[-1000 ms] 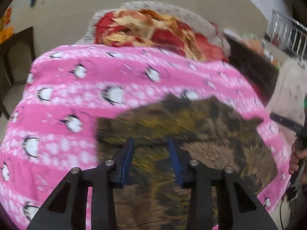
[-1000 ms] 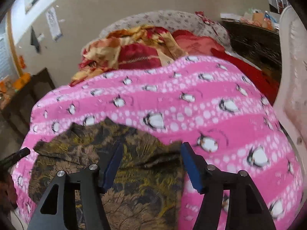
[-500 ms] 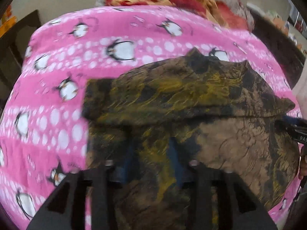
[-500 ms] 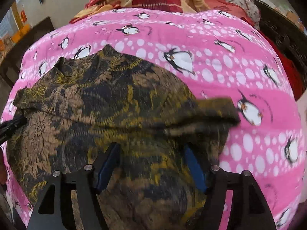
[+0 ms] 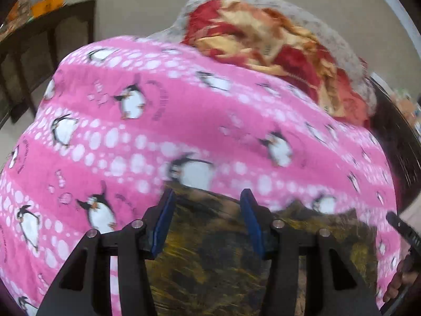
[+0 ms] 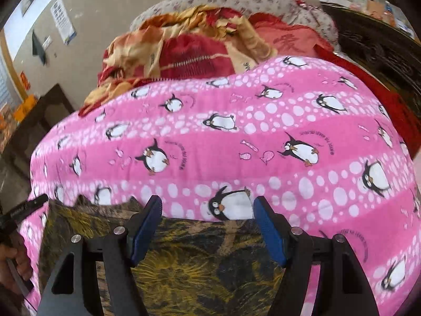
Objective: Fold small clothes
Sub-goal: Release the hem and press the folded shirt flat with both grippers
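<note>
Right wrist view: pink penguin blanket [image 6: 263, 137] covers bed, brown-yellow patterned garment [image 6: 200, 263] lies flat on its near edge. Right hand-held gripper [image 6: 208, 226] spread wide w/ nothing between fingers; left hand-held gripper [image 5: 208, 221] likewise, though blurred.

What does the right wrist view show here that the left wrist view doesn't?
Only the right wrist view shows the wall poster and a red cushion with a character on it. Only the left wrist view shows the dark chair. Both show the dark patterned garment on the pink penguin blanket, the red-and-gold quilt, and open fingers.
</note>
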`<state>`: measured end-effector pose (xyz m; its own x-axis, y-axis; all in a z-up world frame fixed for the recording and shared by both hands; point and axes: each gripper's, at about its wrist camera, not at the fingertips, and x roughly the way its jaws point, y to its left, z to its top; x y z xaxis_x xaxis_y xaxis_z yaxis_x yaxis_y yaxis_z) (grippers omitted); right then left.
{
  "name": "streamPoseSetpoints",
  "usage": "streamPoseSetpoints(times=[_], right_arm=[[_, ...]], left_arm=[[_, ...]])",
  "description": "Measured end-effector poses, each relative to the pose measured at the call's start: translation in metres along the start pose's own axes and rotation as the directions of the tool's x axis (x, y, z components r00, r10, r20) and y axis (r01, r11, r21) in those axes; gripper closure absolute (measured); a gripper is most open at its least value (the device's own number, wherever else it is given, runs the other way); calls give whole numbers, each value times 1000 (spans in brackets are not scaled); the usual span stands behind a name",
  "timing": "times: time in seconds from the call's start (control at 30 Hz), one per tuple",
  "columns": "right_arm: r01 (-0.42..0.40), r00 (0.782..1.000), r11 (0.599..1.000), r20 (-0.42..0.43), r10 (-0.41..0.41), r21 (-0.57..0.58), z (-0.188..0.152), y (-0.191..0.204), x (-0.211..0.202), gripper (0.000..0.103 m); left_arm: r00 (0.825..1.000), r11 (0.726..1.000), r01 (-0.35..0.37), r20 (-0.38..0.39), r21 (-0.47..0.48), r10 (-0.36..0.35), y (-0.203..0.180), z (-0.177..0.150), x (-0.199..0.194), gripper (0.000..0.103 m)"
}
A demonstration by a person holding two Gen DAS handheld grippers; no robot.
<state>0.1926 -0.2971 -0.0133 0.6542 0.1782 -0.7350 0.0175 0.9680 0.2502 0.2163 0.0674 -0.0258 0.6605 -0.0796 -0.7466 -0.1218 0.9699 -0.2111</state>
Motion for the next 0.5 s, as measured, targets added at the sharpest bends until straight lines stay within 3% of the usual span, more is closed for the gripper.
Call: streamPoseSetpoints(times=[0.1,0.2,0.23,0.37,0.5], right_arm=[[25,999,998,-20,-26,-57,-21,24,15,27],[115,992,987,-41,-120,-108,-39,23,39,27],[129,990,987,-49,-135,-100,-45,14,47,27],[49,996,999,-81,-48,10,-44,-11,63,18],[70,993,997,-94,-72,-18,-42,-5,69,10]], left_arm=[[1000,994,5,28,107,-8,-28,-23,10,53],[998,983,-68,27,169,64,-30,-39,35,51],[998,985,-68,27,161,64,-26,-41,43,42],[1000,999,25,6,31,-25,-1,-37,49,37],[1000,999,4,5,53,-4,-5,-38,50,36]])
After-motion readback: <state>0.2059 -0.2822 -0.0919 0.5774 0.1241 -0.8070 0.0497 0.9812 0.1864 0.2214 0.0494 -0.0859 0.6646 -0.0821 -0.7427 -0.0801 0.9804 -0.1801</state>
